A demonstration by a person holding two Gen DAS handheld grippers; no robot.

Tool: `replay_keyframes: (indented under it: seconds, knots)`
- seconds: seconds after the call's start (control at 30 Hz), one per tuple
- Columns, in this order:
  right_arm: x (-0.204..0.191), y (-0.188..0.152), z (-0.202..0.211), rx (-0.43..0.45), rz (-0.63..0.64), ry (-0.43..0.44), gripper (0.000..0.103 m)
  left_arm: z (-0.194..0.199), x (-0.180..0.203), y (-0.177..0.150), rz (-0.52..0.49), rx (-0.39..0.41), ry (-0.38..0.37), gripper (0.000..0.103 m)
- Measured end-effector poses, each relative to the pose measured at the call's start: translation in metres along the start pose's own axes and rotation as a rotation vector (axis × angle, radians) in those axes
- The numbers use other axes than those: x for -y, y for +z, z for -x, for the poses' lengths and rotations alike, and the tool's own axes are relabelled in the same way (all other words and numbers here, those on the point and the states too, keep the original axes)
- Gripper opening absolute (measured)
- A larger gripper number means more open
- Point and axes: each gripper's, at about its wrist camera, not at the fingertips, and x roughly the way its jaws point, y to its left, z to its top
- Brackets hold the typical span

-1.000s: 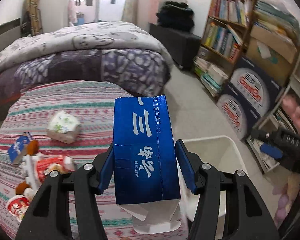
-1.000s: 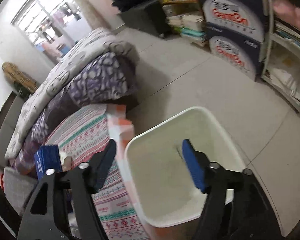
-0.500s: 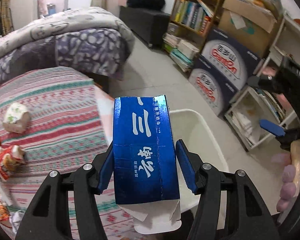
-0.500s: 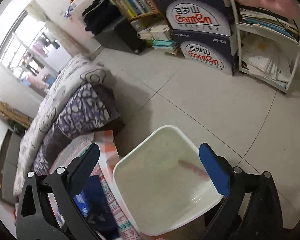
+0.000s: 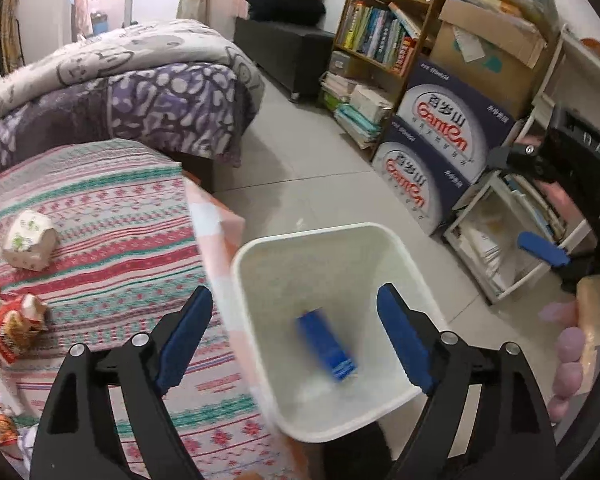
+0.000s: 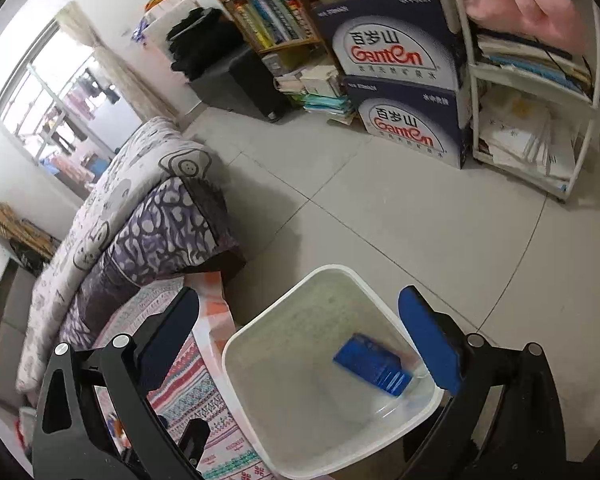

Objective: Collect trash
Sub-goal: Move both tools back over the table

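Two grippers hang over a white bin [image 5: 260, 264] that stands on the tiled floor against the edge of a striped cloth [image 5: 112, 240]. Inside the bin lies a blue carton [image 5: 327, 346], blurred in the left wrist view and tilted with its end toward five o'clock; in the right wrist view the same carton [image 6: 374, 364] rests near the bin's wall at three o'clock. The left gripper [image 5: 296, 338] has its jaws opening, with nothing pressed between the blue pads and the carton well below them. The right gripper [image 6: 298, 340] stands at its widest, jaws bare, framing the bin [image 6: 236, 344] from above. On the cloth at nine o'clock sit a crumpled white packet [image 5: 30, 246] and a red and white wrapper [image 5: 16, 322], apart from each other. Stacked blue boxes [image 5: 440, 152] and a bookshelf [image 5: 380, 32] stand toward one o'clock
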Motion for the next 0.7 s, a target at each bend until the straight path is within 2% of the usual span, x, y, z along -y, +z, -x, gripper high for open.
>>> replay_keyframes:
  seconds: [0.2, 0.47, 0.7]
  knots:
    - [-0.031, -0.015, -0.003, -0.004, 0.106, -0.001, 0.096, 0.009, -0.028, -0.007, 0.008, 0.001, 0.115, 0.082]
    - [-0.075, -0.043, -0.018, -0.067, 0.209, 0.024, 0.096, 0.021, -0.071, -0.019, 0.030, -0.027, 0.292, 0.087]
    - [-0.107, -0.064, -0.026, -0.100, 0.282, 0.048, 0.096, 0.027, -0.113, -0.030, 0.075, -0.067, 0.401, 0.087]
